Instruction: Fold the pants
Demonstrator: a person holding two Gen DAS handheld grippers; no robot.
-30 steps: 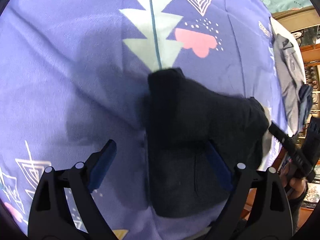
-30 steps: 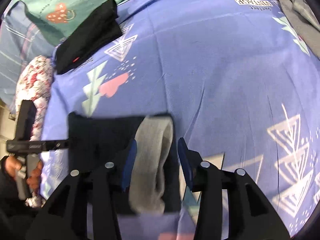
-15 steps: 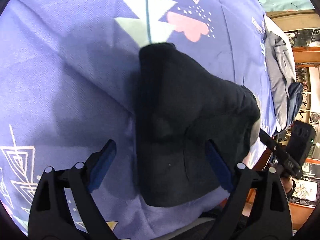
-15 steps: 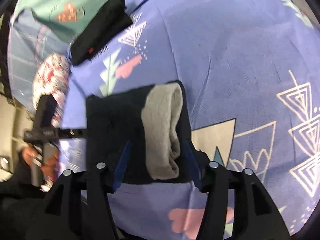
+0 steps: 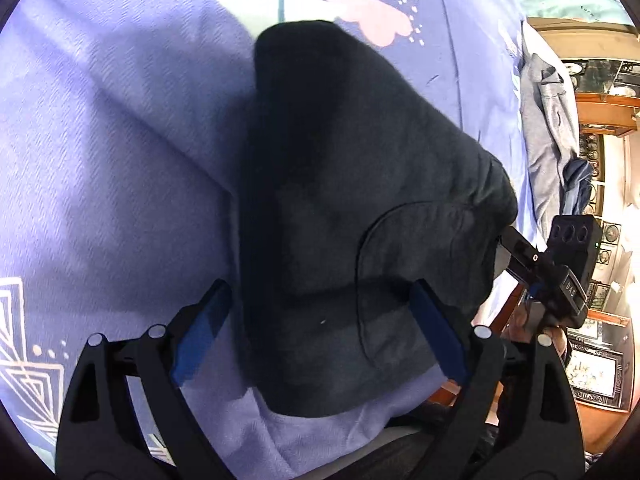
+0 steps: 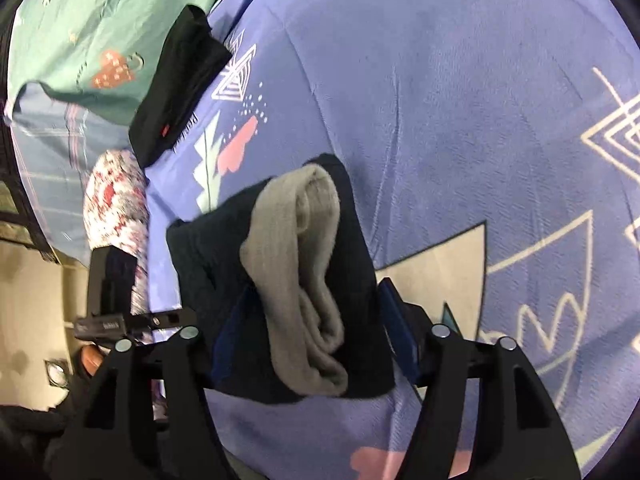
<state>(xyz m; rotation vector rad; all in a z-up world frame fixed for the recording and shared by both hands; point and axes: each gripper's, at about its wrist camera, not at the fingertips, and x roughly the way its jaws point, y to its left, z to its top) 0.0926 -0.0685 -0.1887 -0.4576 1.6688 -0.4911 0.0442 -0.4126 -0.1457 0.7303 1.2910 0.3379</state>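
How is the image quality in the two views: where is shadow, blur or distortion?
Left wrist view: soft shadow darkens the purple patterned bedsheet left of the folded dark pants; fisheye bends the edges. Right wrist view: slight motion blur, sheet prints smeared, corners black.

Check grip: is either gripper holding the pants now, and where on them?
Neither looks clamped. The left gripper is wide open around the folded pants. The right gripper straddles their grey-lined end, jaws opening, apparently releasing it.
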